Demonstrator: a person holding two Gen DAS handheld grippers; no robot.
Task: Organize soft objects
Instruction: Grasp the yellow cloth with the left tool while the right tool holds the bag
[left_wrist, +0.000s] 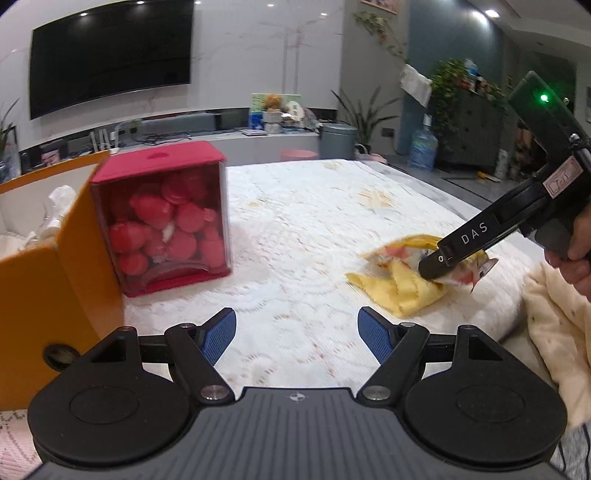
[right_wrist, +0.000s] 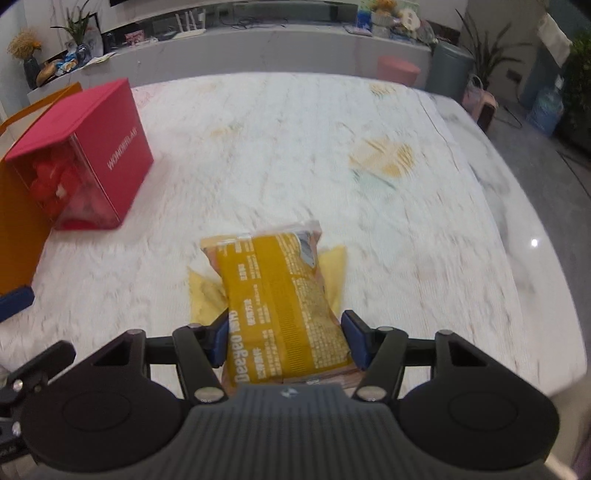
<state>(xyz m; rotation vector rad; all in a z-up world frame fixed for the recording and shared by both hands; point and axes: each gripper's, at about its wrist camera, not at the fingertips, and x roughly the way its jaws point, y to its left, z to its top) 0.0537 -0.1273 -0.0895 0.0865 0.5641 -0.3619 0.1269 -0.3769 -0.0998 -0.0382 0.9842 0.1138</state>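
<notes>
A yellow soft packet (right_wrist: 275, 295) printed with text sits between the blue pads of my right gripper (right_wrist: 284, 338), which is shut on it, just above a yellow cloth (right_wrist: 334, 269) on the white bedspread. In the left wrist view the packet (left_wrist: 402, 254) and cloth (left_wrist: 395, 291) lie at right under the right gripper (left_wrist: 439, 266). My left gripper (left_wrist: 297, 334) is open and empty, over the bedspread near its front. A red box (left_wrist: 166, 218) with a clear front holds several red soft toys, at left.
An orange bag (left_wrist: 40, 266) stands at the left beside the red box (right_wrist: 92, 158). The white bedspread (right_wrist: 295, 147) stretches ahead to a TV console. A cream quilted sleeve (left_wrist: 554, 321) is at far right. The bed's edge runs along the right.
</notes>
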